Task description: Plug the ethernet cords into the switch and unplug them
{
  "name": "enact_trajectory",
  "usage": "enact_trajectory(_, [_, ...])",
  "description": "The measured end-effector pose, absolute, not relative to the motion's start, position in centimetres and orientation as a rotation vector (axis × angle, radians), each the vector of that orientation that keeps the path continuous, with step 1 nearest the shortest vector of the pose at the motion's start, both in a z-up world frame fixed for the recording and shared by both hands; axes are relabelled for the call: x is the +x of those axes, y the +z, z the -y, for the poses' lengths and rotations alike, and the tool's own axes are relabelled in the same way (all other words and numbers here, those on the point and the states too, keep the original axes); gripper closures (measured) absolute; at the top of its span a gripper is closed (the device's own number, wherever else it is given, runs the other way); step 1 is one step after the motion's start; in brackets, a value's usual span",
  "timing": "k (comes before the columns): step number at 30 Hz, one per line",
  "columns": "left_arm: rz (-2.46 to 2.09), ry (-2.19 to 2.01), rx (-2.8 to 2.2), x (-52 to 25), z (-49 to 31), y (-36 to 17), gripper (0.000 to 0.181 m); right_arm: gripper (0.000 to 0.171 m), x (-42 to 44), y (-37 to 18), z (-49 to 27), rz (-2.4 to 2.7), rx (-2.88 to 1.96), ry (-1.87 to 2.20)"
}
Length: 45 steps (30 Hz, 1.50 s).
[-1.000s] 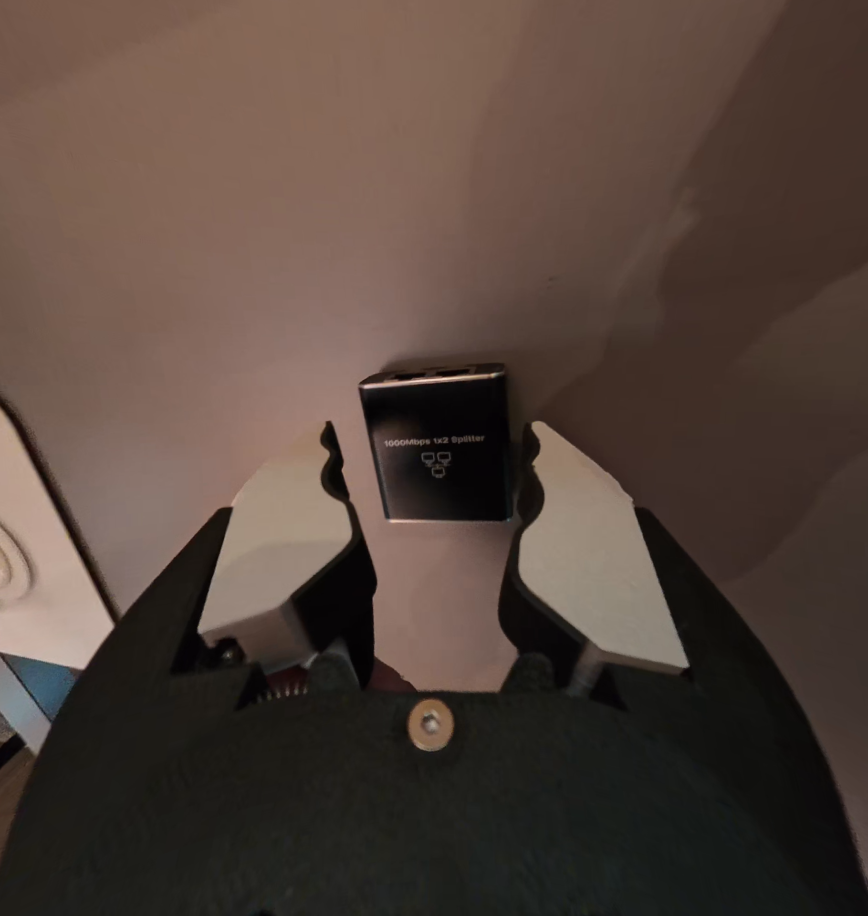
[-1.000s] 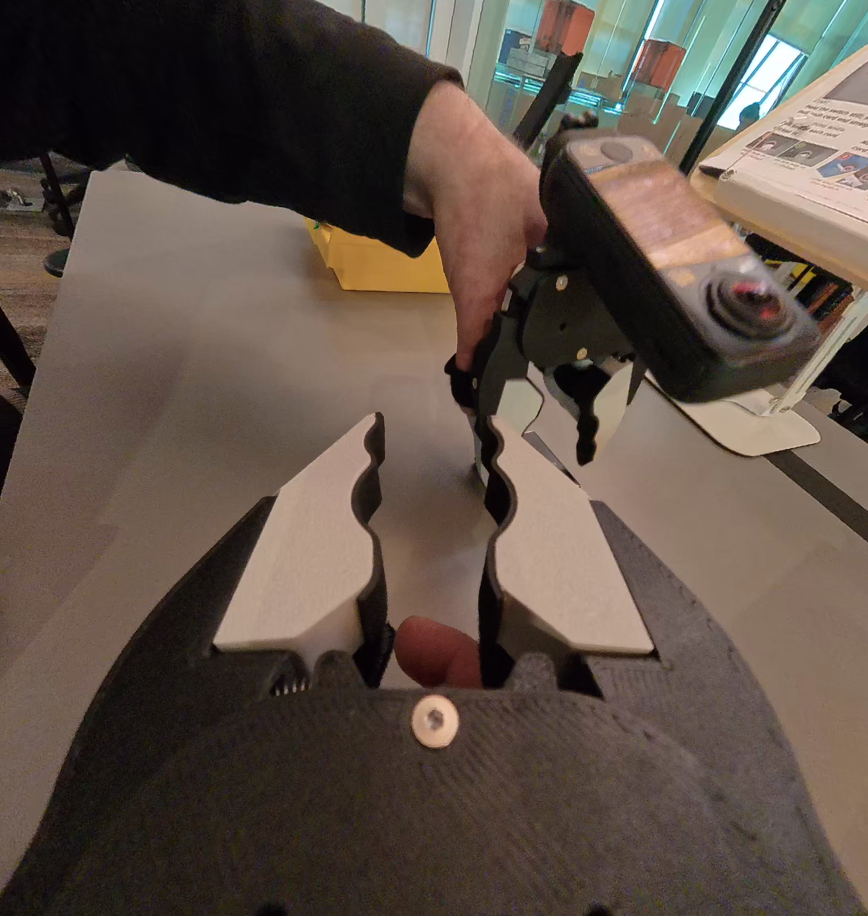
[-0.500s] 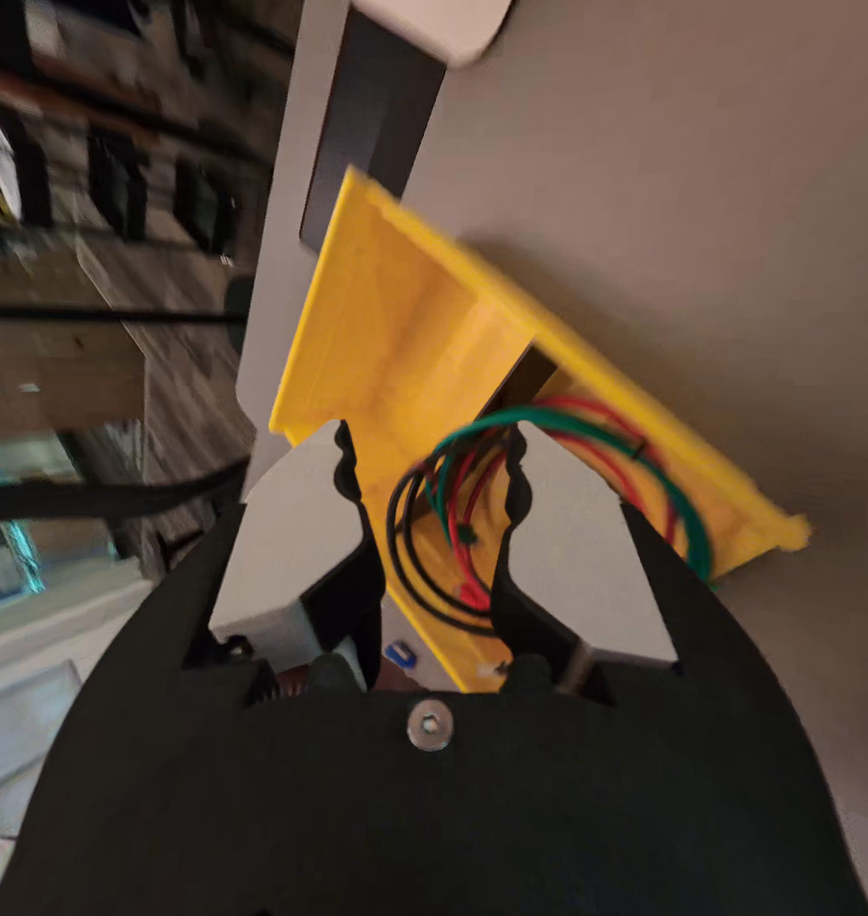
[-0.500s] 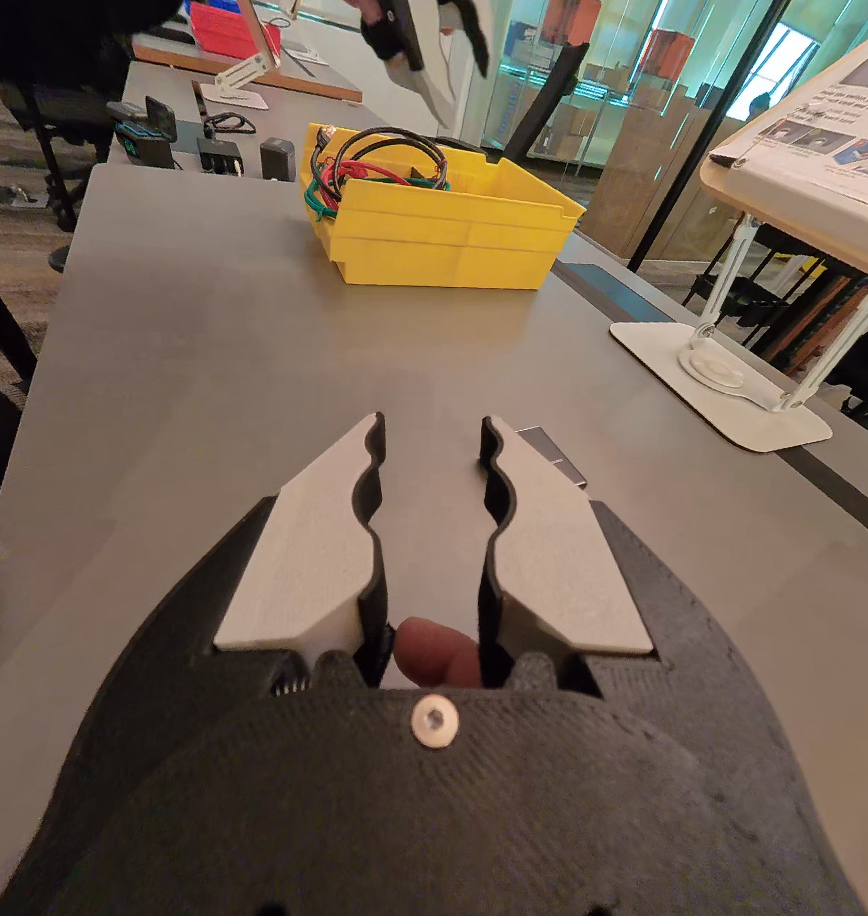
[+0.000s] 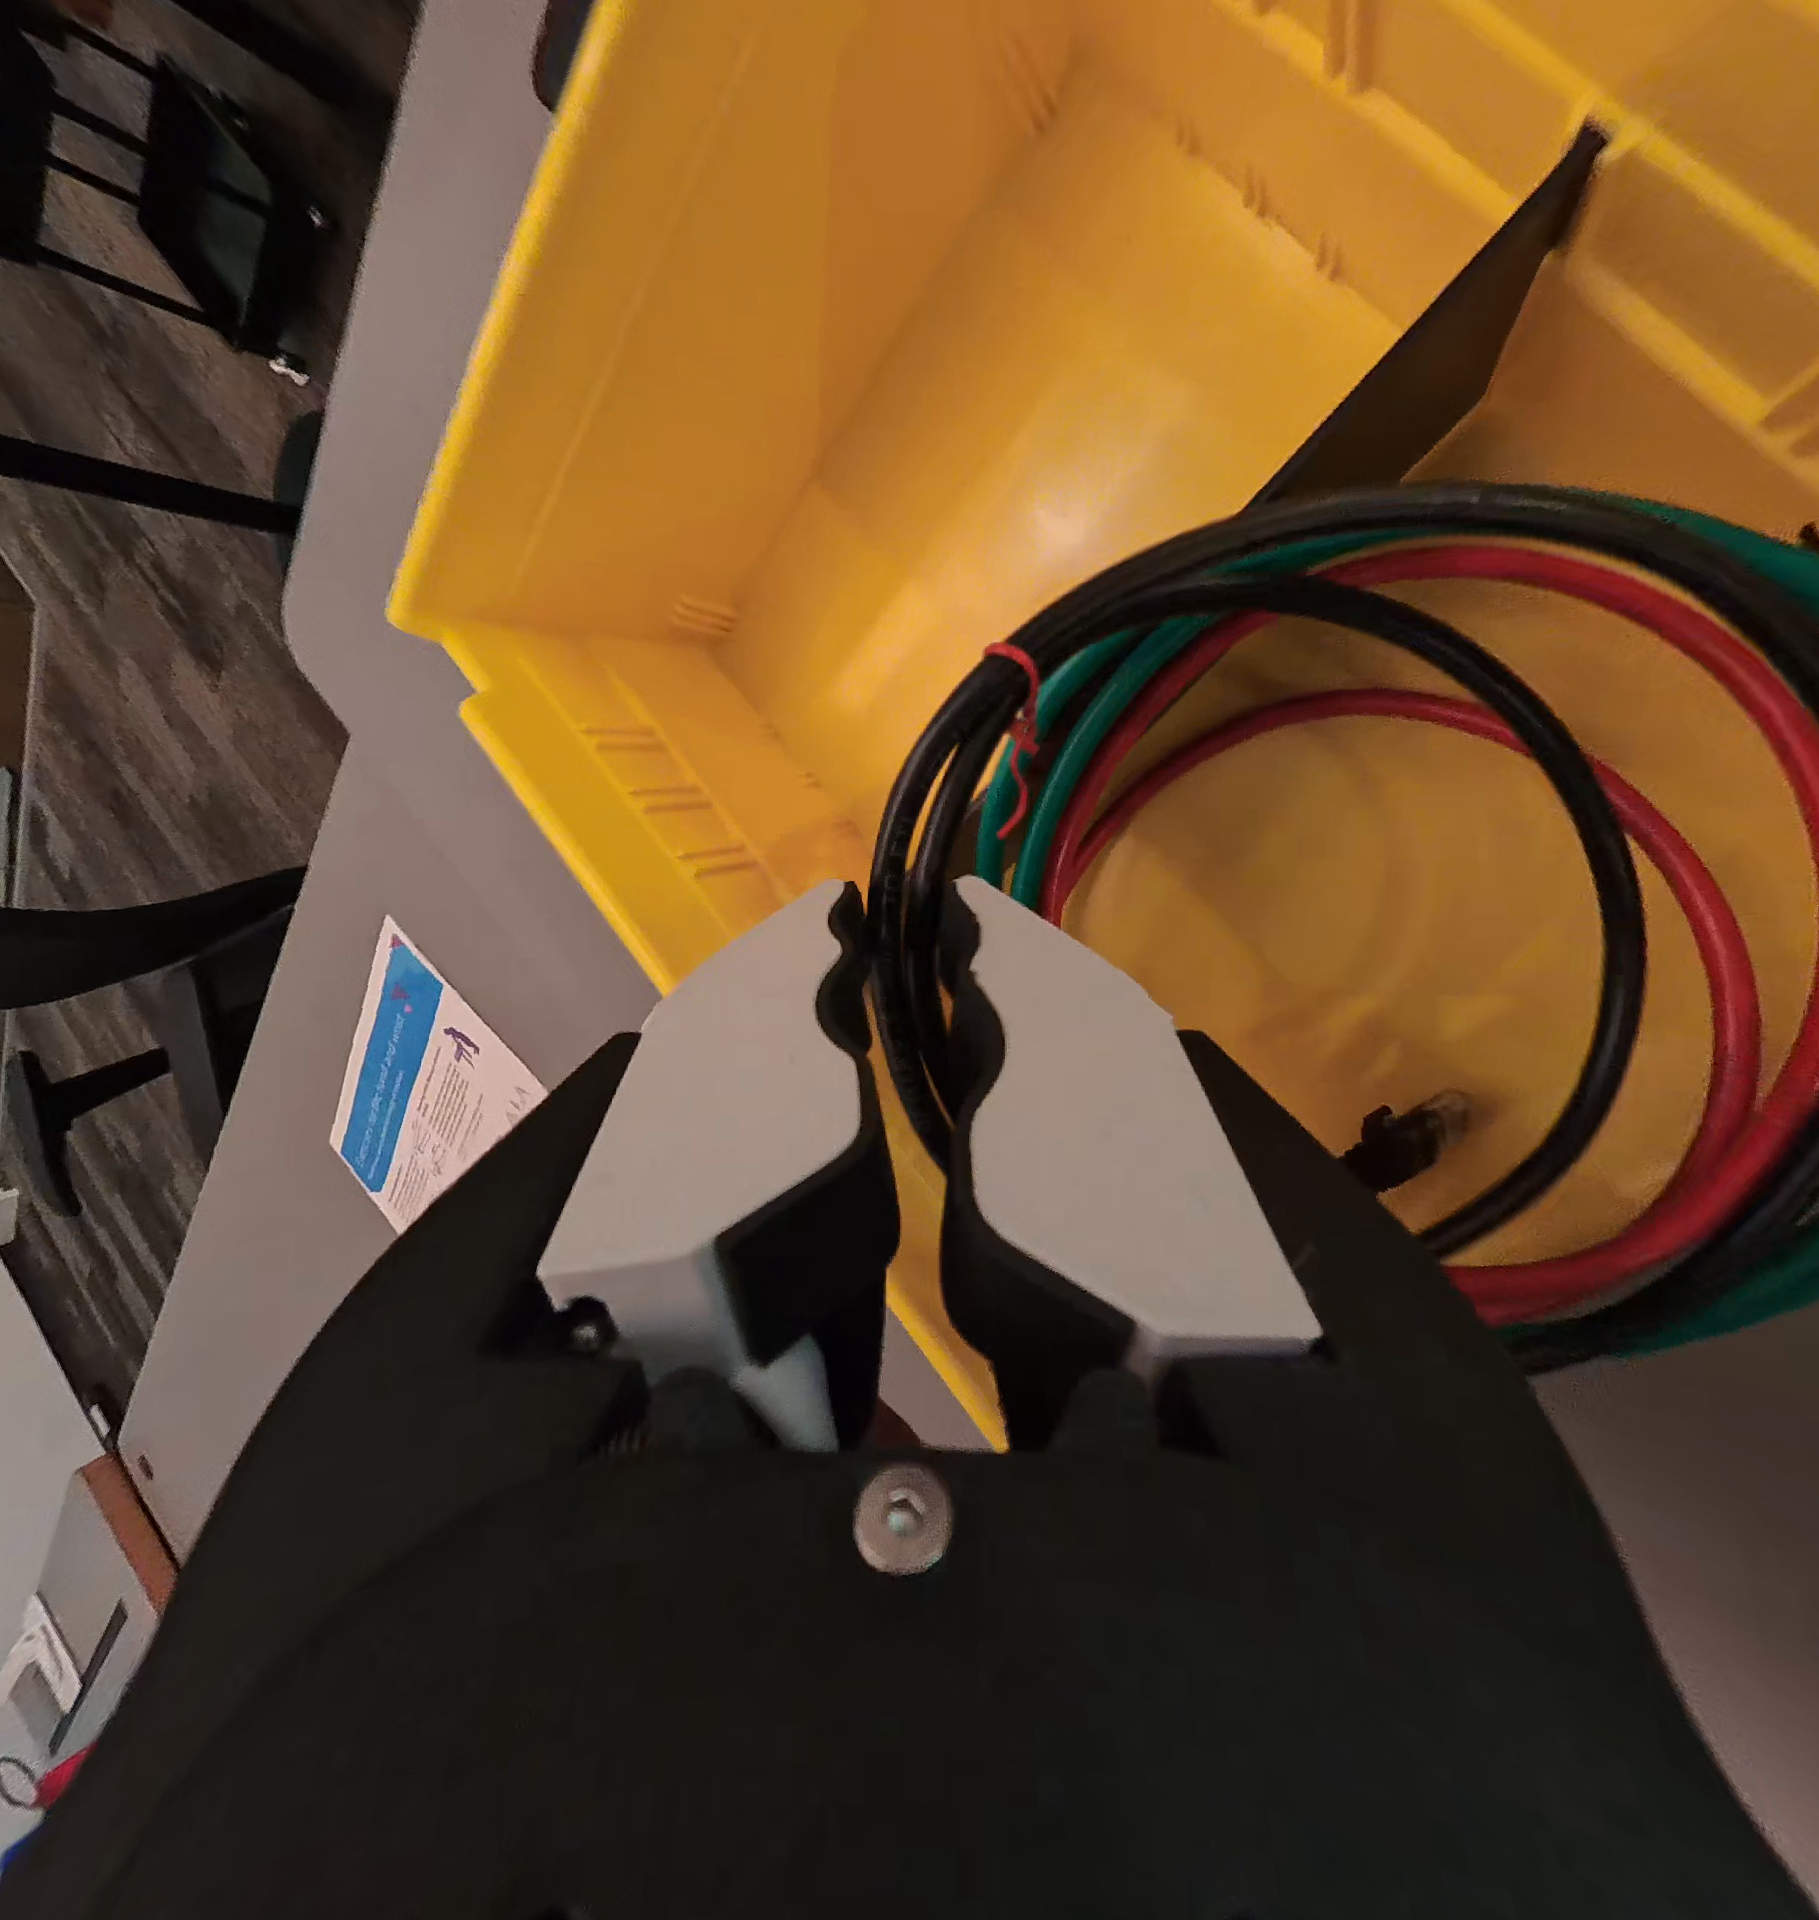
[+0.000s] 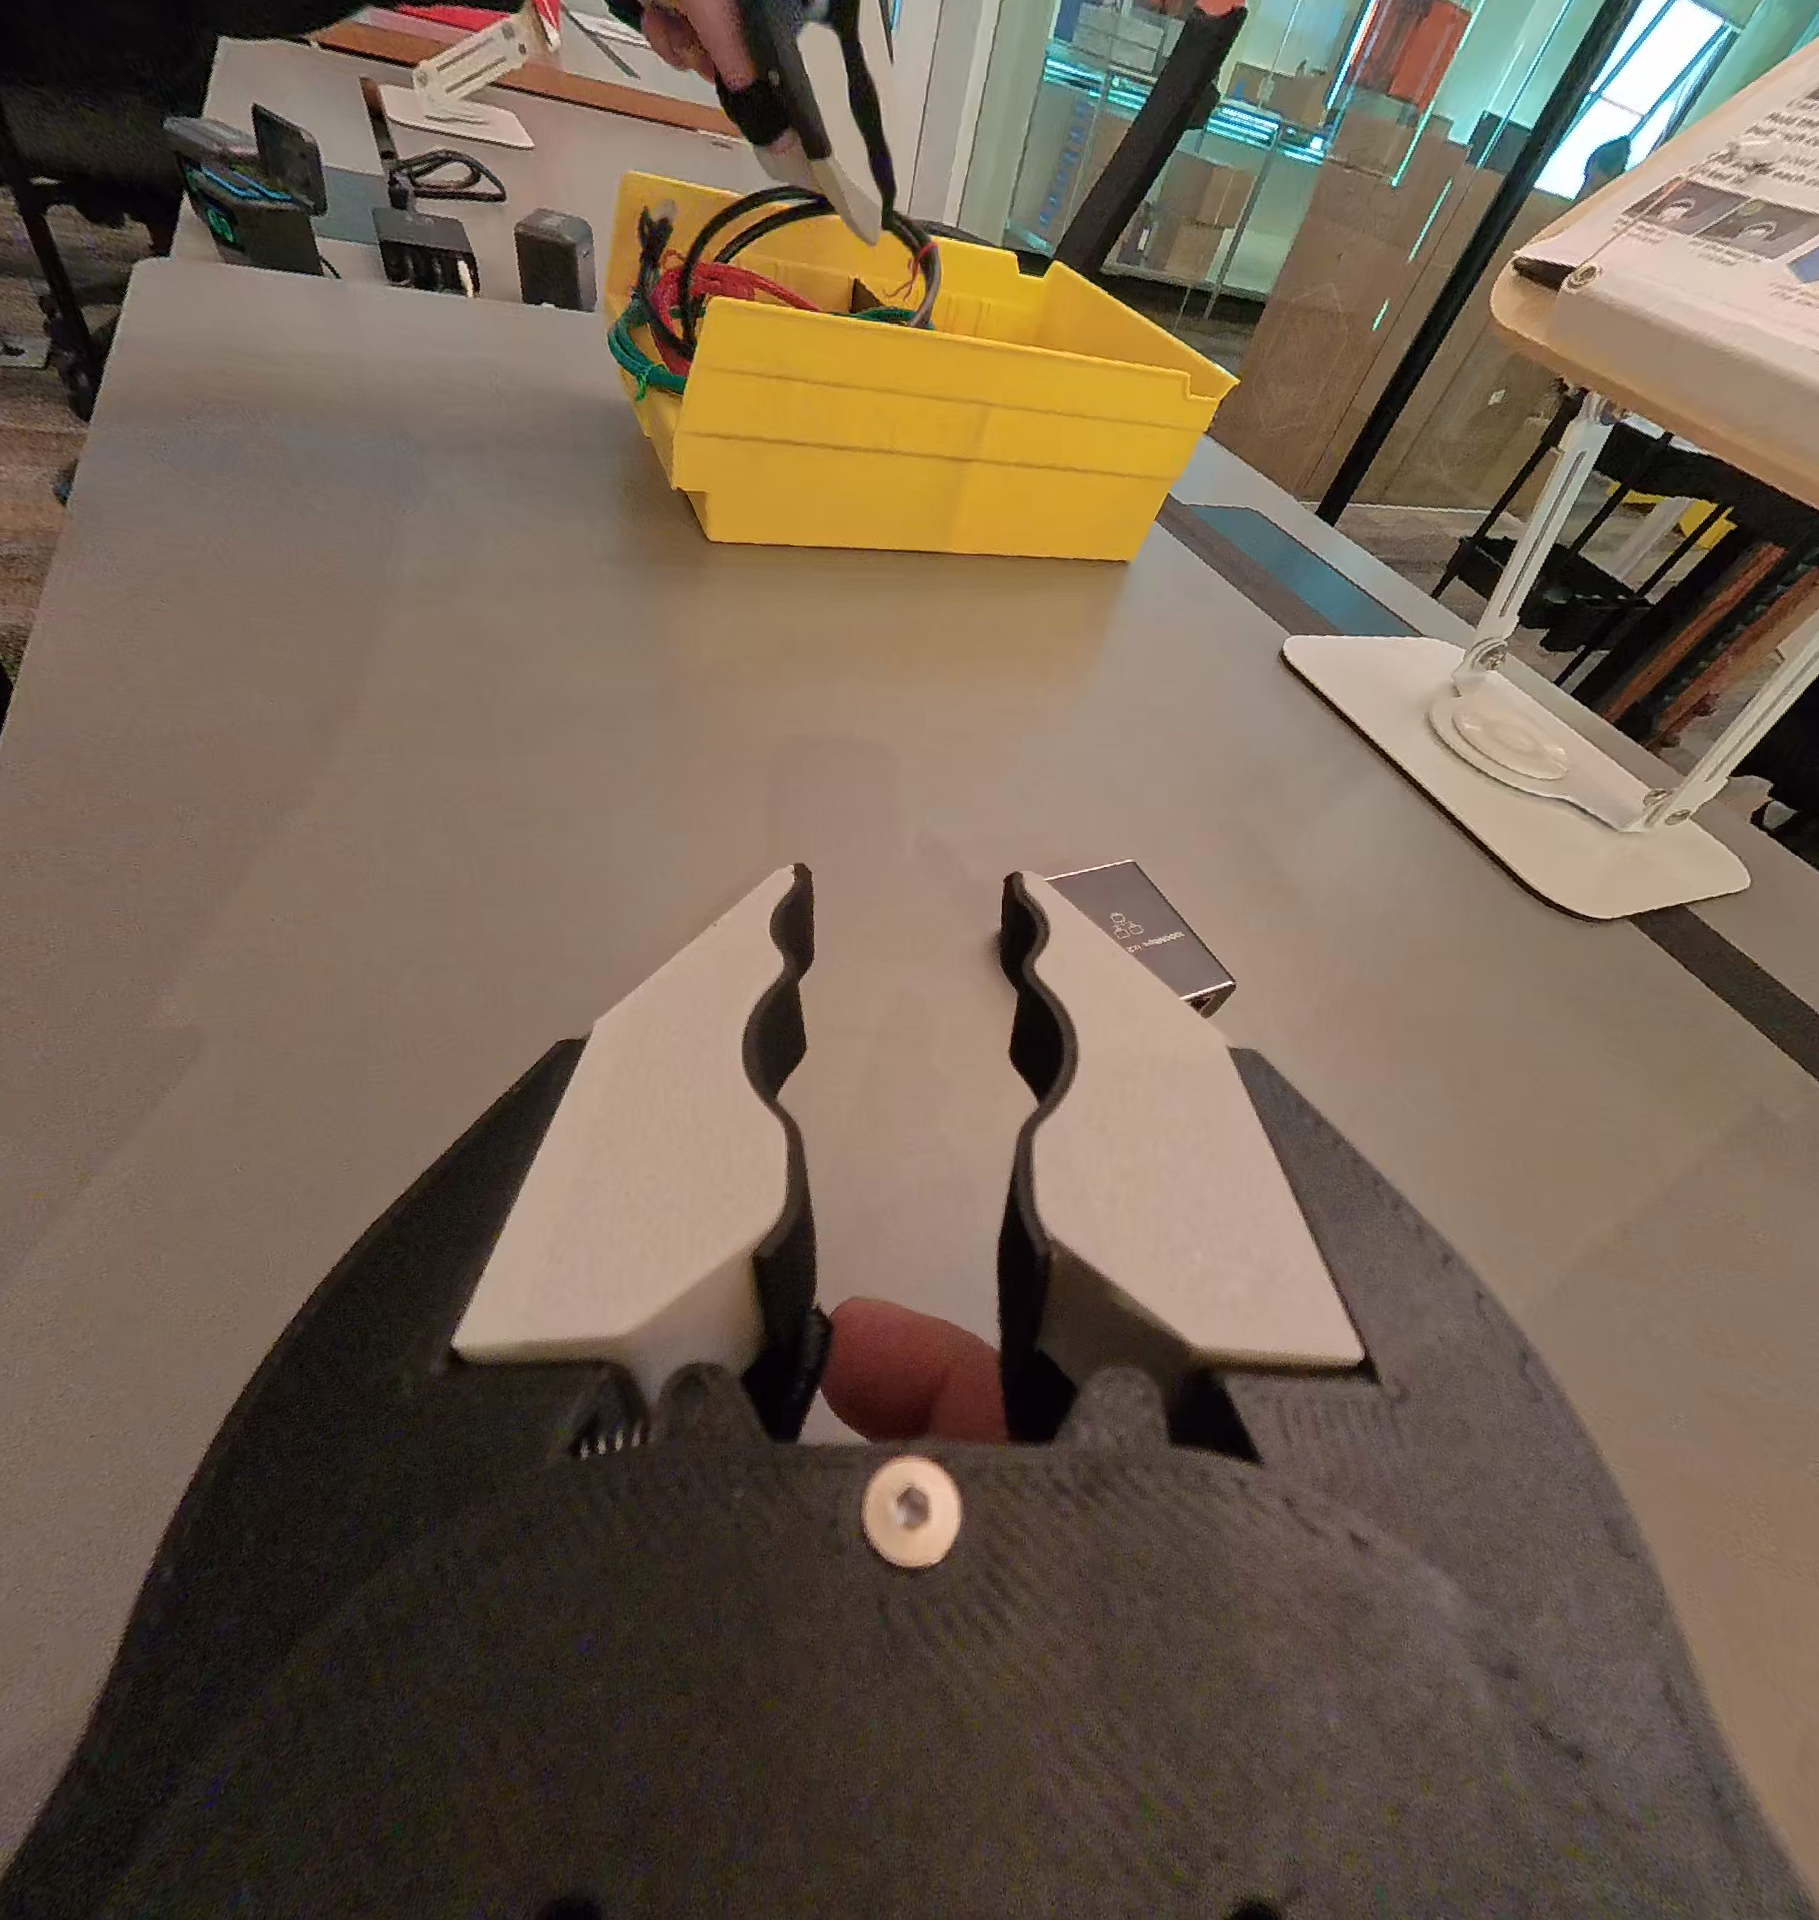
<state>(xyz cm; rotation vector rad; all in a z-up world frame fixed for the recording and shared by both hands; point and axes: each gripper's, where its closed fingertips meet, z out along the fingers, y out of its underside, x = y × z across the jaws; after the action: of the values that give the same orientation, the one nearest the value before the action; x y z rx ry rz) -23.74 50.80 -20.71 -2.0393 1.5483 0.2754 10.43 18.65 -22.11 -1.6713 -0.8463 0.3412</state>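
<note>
a grey desk [image 6: 469, 727] carries a yellow bin [image 6: 936, 436] at its far end. over the bin, the left gripper [image 5: 905, 914] has its jaws clenched on the black cord [image 5: 900, 997] of the coiled bundle. well nearer than the bin, the right gripper [image 6: 905, 894] hangs with jaws released, the switch [image 6: 1144, 930] just beside its right finger.

Bare grey table [image 6: 469, 727] lies open between the yellow bin [image 6: 936, 457] and the small black switch [image 6: 1144, 925]; a white stand base [image 6: 1507, 790] possibly crowds the right edge.
</note>
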Motion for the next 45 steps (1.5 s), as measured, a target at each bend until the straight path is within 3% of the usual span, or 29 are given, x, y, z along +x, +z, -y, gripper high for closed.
enact_trajectory(17, [-1.127, 0.018, -1.896, -24.1, -49.1, -11.3, 0.173, 0.139, 10.2, -21.5, -18.3, 0.857, -1.650, 0.344])
enact_trajectory(22, [-0.957, -0.095, -1.881, -24.8, -49.4, -10.7, 0.173, 0.139, 9.9, -21.4, -18.2, 0.850, -1.643, 0.357])
enact_trajectory(28, [-0.973, 0.039, -1.729, -24.3, -48.7, -7.5, 0.174, 0.137, 5.6, -21.7, -18.2, 0.970, -1.611, 0.396])
enact_trajectory(33, [-0.958, 0.237, -1.502, -24.1, -47.8, -1.0, 0.174, 0.137, 3.8, -22.5, -17.8, 1.038, -1.601, 0.391])
enact_trajectory(38, [-1.227, 0.566, -1.539, -24.8, -48.9, -6.9, 0.176, 0.138, 4.4, -21.9, -17.9, 1.006, -1.592, 0.388])
enact_trajectory(45, [-1.506, 0.862, -1.382, -23.6, -48.4, -6.3, 0.177, 0.138, 4.4, -22.1, -17.5, 1.032, -1.586, 0.381])
